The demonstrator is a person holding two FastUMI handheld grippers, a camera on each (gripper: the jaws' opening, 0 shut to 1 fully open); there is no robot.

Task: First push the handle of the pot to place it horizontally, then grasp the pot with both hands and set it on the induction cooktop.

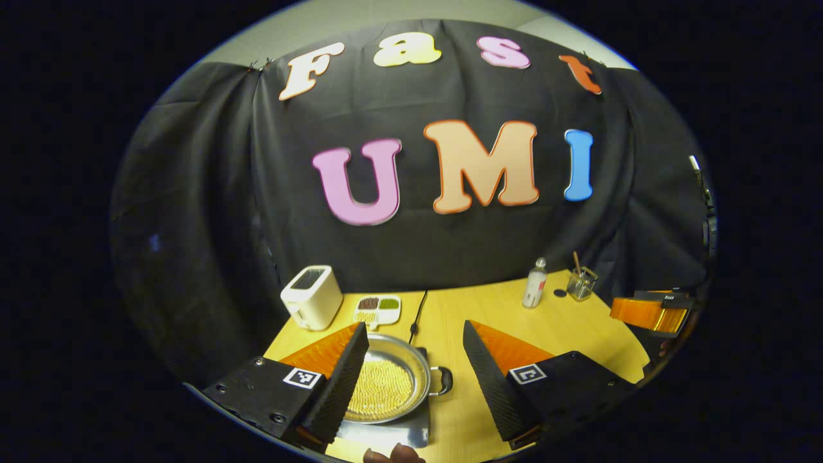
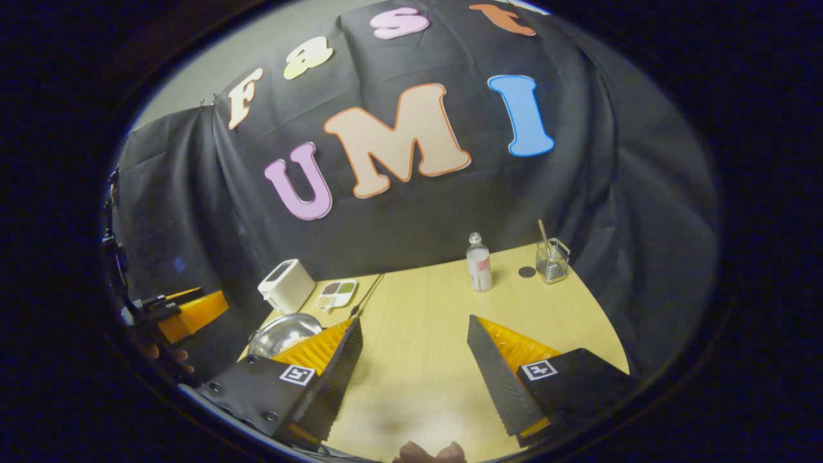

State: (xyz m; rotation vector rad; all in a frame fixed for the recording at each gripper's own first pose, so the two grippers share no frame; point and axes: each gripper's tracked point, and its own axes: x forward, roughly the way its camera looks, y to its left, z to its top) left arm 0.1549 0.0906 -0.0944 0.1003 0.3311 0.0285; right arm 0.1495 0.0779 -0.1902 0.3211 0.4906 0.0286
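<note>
My left gripper (image 1: 415, 334), jaws spread, hovers over the round steel pot (image 1: 386, 379) resting on the flat induction cooktop (image 1: 392, 431). My right gripper (image 2: 415, 328), jaws spread, overlooks bare wooden table (image 2: 424, 347).

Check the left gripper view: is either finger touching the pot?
No. The left gripper is open above the pot, which sits on the induction cooktop with its fingers apart from it.
</note>
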